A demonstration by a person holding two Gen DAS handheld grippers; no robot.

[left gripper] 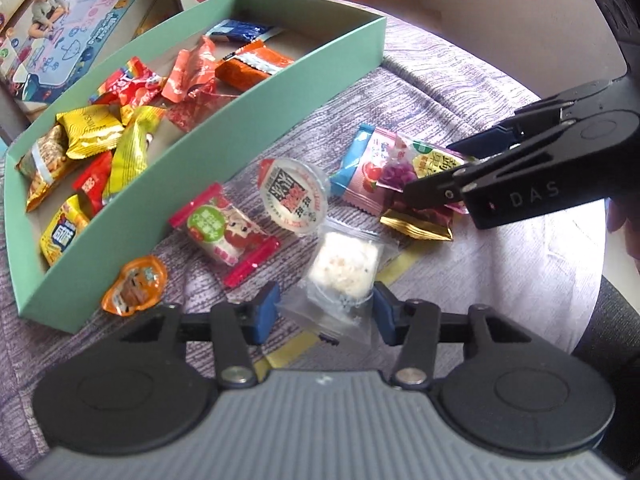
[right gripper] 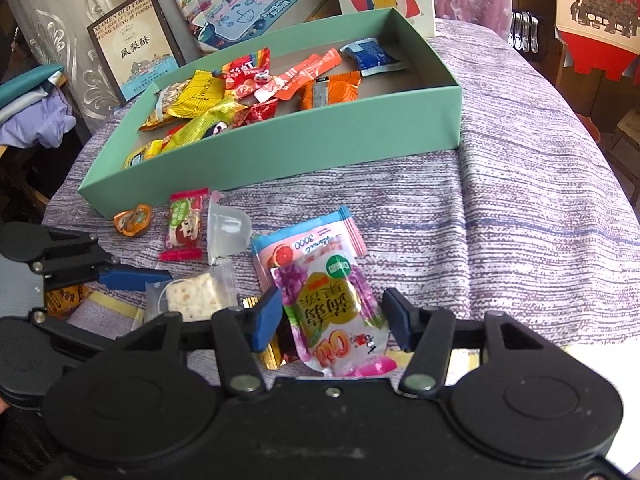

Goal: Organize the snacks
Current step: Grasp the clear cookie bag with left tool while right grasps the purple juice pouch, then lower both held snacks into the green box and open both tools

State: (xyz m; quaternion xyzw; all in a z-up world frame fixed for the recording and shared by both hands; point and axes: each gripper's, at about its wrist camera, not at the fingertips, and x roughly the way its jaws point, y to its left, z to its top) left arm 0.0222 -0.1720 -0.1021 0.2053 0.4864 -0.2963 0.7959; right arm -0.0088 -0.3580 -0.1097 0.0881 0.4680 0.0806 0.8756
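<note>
Right now 2 tools sit low over the loose snacks on the cloth-covered bench point(right gripper: 520, 208), in front of the long green box point(right gripper: 280, 160) that already holds a heap of wrapped snacks.

The left tool point(left gripper: 324, 312) is open, its blue pads either side of a clear packet with a white nougat square point(left gripper: 344, 272). The packet lies straight ahead between the pads, and I cannot tell whether they touch it. Its long axis runs roughly along the tool's reach, so the pads would close across the short width.

The right tool point(right gripper: 332, 324) is also open, and straddles a purple grape jelly pouch point(right gripper: 336, 308). That pouch lies with its long axis pointing away from the tool toward the box, its pink spout end nearest the camera. It overlaps a pink-and-blue vitamin sachet point(right gripper: 304, 240) and a gold wrapper point(right gripper: 272, 352) underneath, so a closing grip could catch more than 1 item.

Nearer the front wall of the box lie a clear jelly cup point(right gripper: 228, 232), a red-and-green candy point(right gripper: 184, 224) and a small orange jelly point(right gripper: 134, 220); the left tool is the nearer one for these.

The box lies beyond both tools, to the far left, so each carry likely goes forward and over its front wall.
</note>
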